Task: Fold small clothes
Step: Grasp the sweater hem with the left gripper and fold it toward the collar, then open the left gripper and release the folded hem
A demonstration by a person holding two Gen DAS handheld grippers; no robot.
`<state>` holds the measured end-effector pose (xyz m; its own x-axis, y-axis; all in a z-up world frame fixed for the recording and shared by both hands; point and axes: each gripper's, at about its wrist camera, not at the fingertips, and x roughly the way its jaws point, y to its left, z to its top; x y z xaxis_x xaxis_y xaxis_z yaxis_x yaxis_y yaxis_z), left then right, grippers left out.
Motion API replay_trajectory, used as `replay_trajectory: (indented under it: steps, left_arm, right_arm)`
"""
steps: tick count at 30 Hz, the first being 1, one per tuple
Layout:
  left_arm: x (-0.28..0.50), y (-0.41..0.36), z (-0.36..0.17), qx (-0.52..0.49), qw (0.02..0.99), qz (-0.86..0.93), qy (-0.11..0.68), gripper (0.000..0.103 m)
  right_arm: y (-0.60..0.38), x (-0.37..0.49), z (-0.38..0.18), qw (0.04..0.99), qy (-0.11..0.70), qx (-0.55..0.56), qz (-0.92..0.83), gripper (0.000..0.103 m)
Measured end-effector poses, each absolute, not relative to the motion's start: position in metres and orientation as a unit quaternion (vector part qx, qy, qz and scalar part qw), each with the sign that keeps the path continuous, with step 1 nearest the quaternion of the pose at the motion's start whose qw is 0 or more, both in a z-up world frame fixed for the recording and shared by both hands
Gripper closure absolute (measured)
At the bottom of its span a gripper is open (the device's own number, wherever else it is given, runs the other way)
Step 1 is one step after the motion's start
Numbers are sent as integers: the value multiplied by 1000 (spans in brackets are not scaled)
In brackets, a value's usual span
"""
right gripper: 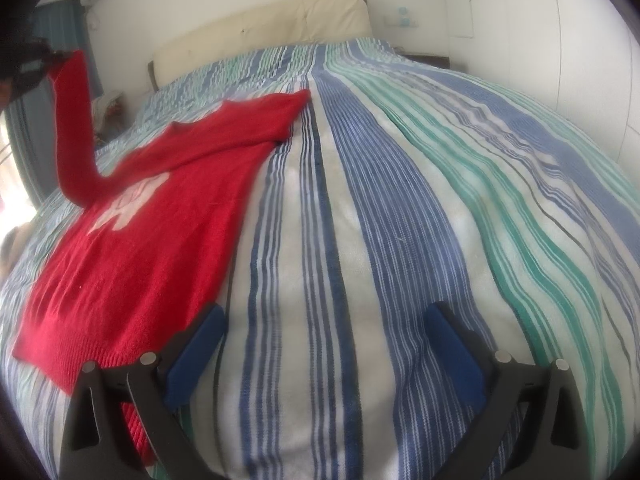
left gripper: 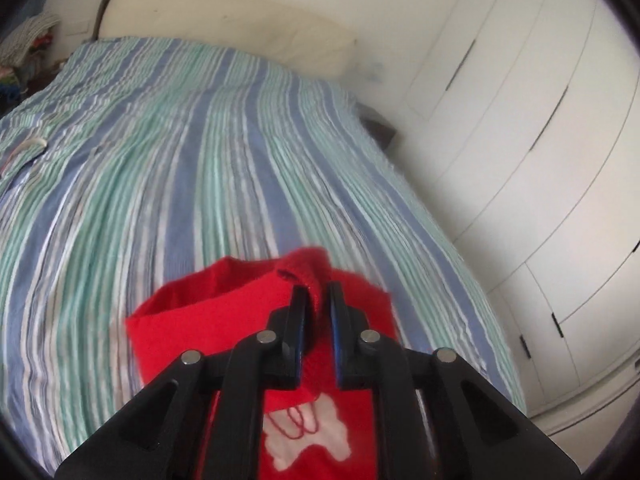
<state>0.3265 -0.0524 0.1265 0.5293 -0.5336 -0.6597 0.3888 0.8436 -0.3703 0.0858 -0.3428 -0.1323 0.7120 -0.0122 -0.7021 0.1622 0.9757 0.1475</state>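
- The left gripper [left gripper: 316,300] has its jaws close together with a red sleeve [left gripper: 310,270] pinched between them; the cuff bunches just past the fingertips
- In the right wrist view that same gripper [right gripper: 30,62] shows only as a dark shape at the upper left edge, too blurred to read, with the sleeve [right gripper: 72,120] hanging from it, stretched nearly upright down to the shoulder of the sweater [right gripper: 132,232]
- The right gripper [right gripper: 324,340] has its jaws wide apart with nothing between them, only striped cover; its left blue pad [right gripper: 196,356] sits at the edge of the sweater's lower right side, and whether it touches the knit cannot be told
- The sweater lies flat on the bed [right gripper: 400,240], front up, long axis running from the hem near the right gripper to the neck farther up the bed, angled up and to the right in the right wrist view
- Its other sleeve [right gripper: 276,112] lies flat, pointing away toward the headboard [right gripper: 264,28]
- The white motif on the chest [right gripper: 128,200] is partly covered by the lifted sleeve; in the left wrist view it [left gripper: 308,440] is partly hidden behind the gripper frame
- The hem's corner is cut off behind the right gripper's frame
- White wardrobe doors [left gripper: 540,160] stand beside the bed; the left wrist view is smeared throughout
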Motion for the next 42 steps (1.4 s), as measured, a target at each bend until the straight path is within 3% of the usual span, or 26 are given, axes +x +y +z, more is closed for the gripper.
replay_trajectory:
  steps: [1, 2, 3, 10, 15, 22, 25, 26, 27, 30, 33, 37, 38, 39, 41, 42]
  left_arm:
    - [330, -69, 116, -73, 865, -269, 418, 58]
    - [330, -81, 105, -55, 867, -250, 428, 22]
    - [329, -86, 95, -42, 874, -227, 427, 8]
    - [321, -7, 40, -62, 884, -141, 442, 8]
    - [296, 57, -9, -13, 878, -112, 466, 8]
    - [281, 46, -76, 67, 862, -111, 490, 8]
    - [292, 36, -91, 71, 875, -81, 471, 19]
    - [295, 39, -95, 65, 884, -60, 459, 27]
    - [298, 44, -98, 52, 892, -37, 448, 44]
    - [298, 70, -109, -38, 895, -17, 444, 66]
    - [283, 64, -110, -19, 902, -13, 432, 75]
    - [278, 60, -106, -4, 900, -9, 435, 66]
    - [275, 63, -103, -11, 900, -7, 437, 54]
    - [270, 68, -102, -18, 898, -5, 439, 34]
    - [254, 78, -97, -29, 898, 3, 440, 15]
    - [244, 84, -94, -33, 897, 1, 440, 14]
  right_arm:
    - [-343, 85, -133, 920, 376, 100, -47, 3]
    - [-343, 85, -133, 920, 376, 100, -47, 3]
    - [-343, 85, -133, 920, 376, 100, -46, 3]
    - [-343, 82, -132, 920, 375, 101, -44, 3]
    - [-340, 85, -132, 919, 379, 95, -45, 1]
    - [-338, 87, -133, 919, 380, 88, -49, 1]
    - [-337, 87, -133, 921, 377, 85, -51, 1]
    - [-338, 86, -134, 922, 375, 86, -50, 1]
    - [-338, 85, -134, 922, 374, 88, -50, 1]
    - [-338, 85, -134, 923, 372, 89, -49, 1]
    - [-338, 85, -134, 923, 372, 88, -49, 1]
    - [-339, 86, -134, 922, 374, 88, -49, 0]
    - [-339, 86, -134, 922, 374, 88, -49, 0]
    - [-339, 85, -134, 922, 374, 88, -49, 0]
    - [-339, 85, -134, 922, 374, 90, -48, 0]
    - [-340, 85, -134, 922, 374, 91, -47, 0]
